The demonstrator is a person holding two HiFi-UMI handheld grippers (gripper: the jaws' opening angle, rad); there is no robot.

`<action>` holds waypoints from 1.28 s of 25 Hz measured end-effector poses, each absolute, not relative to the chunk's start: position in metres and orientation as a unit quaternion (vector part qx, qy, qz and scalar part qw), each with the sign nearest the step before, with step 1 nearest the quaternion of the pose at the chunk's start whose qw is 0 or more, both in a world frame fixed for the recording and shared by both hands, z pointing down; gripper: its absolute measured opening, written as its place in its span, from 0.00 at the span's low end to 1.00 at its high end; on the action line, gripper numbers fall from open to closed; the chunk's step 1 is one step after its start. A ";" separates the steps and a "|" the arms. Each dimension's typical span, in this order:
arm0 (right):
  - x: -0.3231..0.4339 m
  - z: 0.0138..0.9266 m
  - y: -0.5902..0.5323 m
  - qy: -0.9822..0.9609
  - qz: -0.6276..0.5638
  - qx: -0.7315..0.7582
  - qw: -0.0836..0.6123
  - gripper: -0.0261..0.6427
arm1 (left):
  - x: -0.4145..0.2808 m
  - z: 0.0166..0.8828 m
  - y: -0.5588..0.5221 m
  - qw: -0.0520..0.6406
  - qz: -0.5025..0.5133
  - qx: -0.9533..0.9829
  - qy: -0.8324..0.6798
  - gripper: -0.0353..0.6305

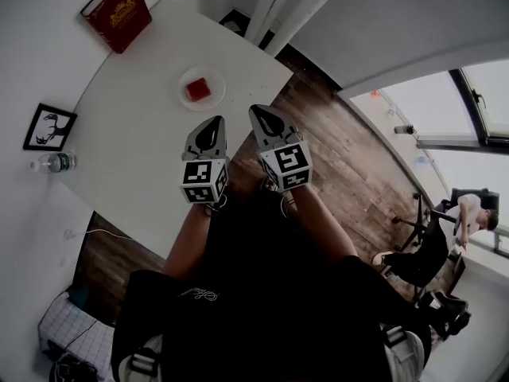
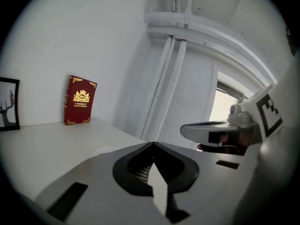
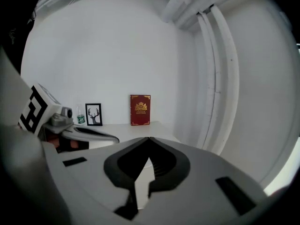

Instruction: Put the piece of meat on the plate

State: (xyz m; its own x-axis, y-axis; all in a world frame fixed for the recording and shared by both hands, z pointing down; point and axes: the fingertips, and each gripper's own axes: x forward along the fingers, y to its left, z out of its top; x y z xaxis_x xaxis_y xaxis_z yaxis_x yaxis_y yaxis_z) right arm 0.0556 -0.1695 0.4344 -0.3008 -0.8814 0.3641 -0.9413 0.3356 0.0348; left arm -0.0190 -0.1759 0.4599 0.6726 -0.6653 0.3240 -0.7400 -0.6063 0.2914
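While my left gripper [image 1: 213, 127] and right gripper [image 1: 265, 118] are closed on nothing at mid-frame, the piece of meat [image 1: 197, 91] lies on the plate [image 1: 219, 78] above them. I judge it soft, light and slick; I'd pinch its 2 sides.

Office-like room: wood floor [image 1: 350, 165], white table [image 1: 127, 142] with framed picture [image 1: 49, 127] and book [image 1: 118, 12], person [image 1: 429, 253] seated by window [image 1: 445, 110]

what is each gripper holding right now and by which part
Nothing. The left gripper and right gripper are both shut and empty; the piece of meat lies on the plate, untouched.
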 end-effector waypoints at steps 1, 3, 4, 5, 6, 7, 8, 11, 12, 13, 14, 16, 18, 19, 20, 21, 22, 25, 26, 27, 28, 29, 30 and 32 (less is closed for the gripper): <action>0.061 0.429 -0.166 -0.800 0.086 0.573 0.155 0.07 | -0.011 0.460 -0.173 0.204 0.092 0.893 -0.391 0.06; 0.072 0.417 -0.159 -0.798 0.073 0.581 0.144 0.07 | 0.004 0.456 -0.165 0.201 0.090 0.895 -0.388 0.06; 0.078 0.409 -0.154 -0.797 0.065 0.585 0.137 0.07 | 0.011 0.451 -0.161 0.197 0.087 0.897 -0.387 0.06; 0.086 0.402 -0.149 -0.795 0.056 0.589 0.131 0.07 | 0.019 0.445 -0.157 0.191 0.084 0.898 -0.387 0.06; 0.094 0.395 -0.144 -0.794 0.047 0.593 0.126 0.07 | 0.028 0.439 -0.152 0.186 0.079 0.899 -0.388 0.06; 0.102 0.388 -0.138 -0.792 0.039 0.597 0.121 0.07 | 0.037 0.434 -0.148 0.183 0.073 0.900 -0.390 0.06; 0.111 0.381 -0.131 -0.792 0.031 0.599 0.116 0.07 | 0.046 0.429 -0.142 0.182 0.067 0.900 -0.392 0.06; 0.132 0.361 -0.112 -0.792 0.011 0.603 0.094 0.07 | 0.075 0.417 -0.124 0.172 0.060 0.900 -0.395 0.06; 0.138 0.356 -0.106 -0.792 0.008 0.604 0.087 0.07 | 0.082 0.411 -0.118 0.165 0.058 0.900 -0.399 0.06; 0.144 0.351 -0.099 -0.792 0.006 0.605 0.080 0.07 | 0.087 0.403 -0.111 0.157 0.052 0.899 -0.405 0.06; 0.150 0.347 -0.091 -0.793 0.005 0.605 0.073 0.07 | 0.091 0.395 -0.105 0.149 0.045 0.898 -0.412 0.06; 0.163 0.340 -0.077 -0.794 0.003 0.605 0.059 0.07 | 0.097 0.380 -0.094 0.133 0.030 0.892 -0.430 0.06; 0.174 0.338 -0.065 -0.795 0.006 0.604 0.048 0.07 | 0.103 0.370 -0.083 0.118 0.022 0.888 -0.444 0.06; 0.178 0.337 -0.059 -0.797 0.007 0.602 0.044 0.07 | 0.105 0.367 -0.077 0.112 0.021 0.886 -0.449 0.06; 0.180 0.336 -0.054 -0.800 0.006 0.598 0.041 0.07 | 0.107 0.365 -0.071 0.107 0.021 0.884 -0.454 0.06; 0.182 0.334 -0.050 -0.803 0.003 0.594 0.037 0.07 | 0.109 0.363 -0.065 0.103 0.020 0.882 -0.459 0.06; 0.182 0.332 -0.046 -0.807 0.001 0.590 0.033 0.07 | 0.110 0.362 -0.059 0.099 0.020 0.880 -0.464 0.06; 0.177 0.328 -0.040 -0.815 -0.004 0.579 0.020 0.07 | 0.108 0.358 -0.049 0.086 0.020 0.876 -0.474 0.06; 0.175 0.328 -0.039 -0.817 -0.004 0.576 0.018 0.07 | 0.106 0.356 -0.047 0.082 0.020 0.875 -0.476 0.06; 0.171 0.327 -0.038 -0.820 -0.006 0.572 0.017 0.07 | 0.103 0.353 -0.046 0.080 0.019 0.874 -0.479 0.06; 0.168 0.324 -0.036 -0.822 -0.010 0.569 0.016 0.07 | 0.101 0.350 -0.045 0.078 0.017 0.873 -0.481 0.06; 0.166 0.321 -0.035 -0.824 -0.015 0.566 0.015 0.07 | 0.100 0.346 -0.045 0.076 0.015 0.873 -0.482 0.06; 0.165 0.318 -0.034 -0.824 -0.020 0.565 0.015 0.07 | 0.101 0.340 -0.045 0.072 0.013 0.873 -0.482 0.06; 0.164 0.312 -0.034 -0.824 -0.027 0.566 0.012 0.07 | 0.102 0.330 -0.044 0.060 0.009 0.875 -0.481 0.06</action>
